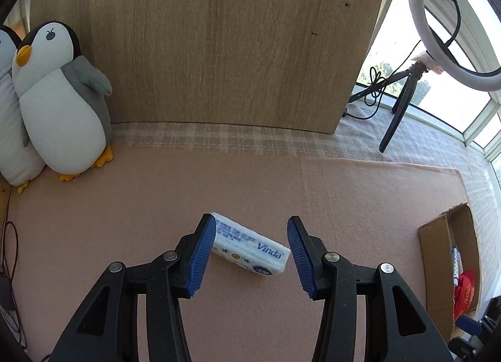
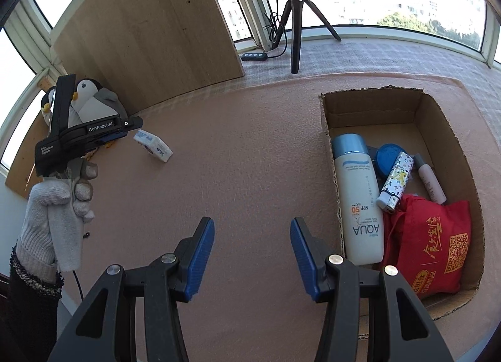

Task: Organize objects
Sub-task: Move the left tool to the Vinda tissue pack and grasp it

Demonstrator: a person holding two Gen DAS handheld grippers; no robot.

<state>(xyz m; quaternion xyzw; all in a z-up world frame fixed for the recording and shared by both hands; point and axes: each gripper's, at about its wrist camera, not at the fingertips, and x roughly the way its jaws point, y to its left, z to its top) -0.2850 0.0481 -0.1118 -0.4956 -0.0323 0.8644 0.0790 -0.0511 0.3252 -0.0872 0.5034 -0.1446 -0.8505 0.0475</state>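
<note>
A white Vinda tissue pack (image 1: 249, 247) lies on the pink mat between the blue pads of my open left gripper (image 1: 252, 252); the left pad seems to touch one end and a small gap stays at the right pad. The pack also shows in the right wrist view (image 2: 153, 145), just beyond the left gripper (image 2: 125, 128). My right gripper (image 2: 252, 252) is open and empty over bare mat, left of a cardboard box (image 2: 451, 136) holding a white AQUA bottle (image 2: 360, 205), a red bag (image 2: 432, 243), a patterned lighter (image 2: 394, 183), a blue lid and a small tube.
Two plush penguins (image 1: 59, 102) stand at the back left against a wooden board (image 1: 219, 42). A ring light on a black tripod (image 2: 296, 17) stands behind the mat by the window. The cardboard box shows in the left wrist view (image 1: 438, 255) at the right edge.
</note>
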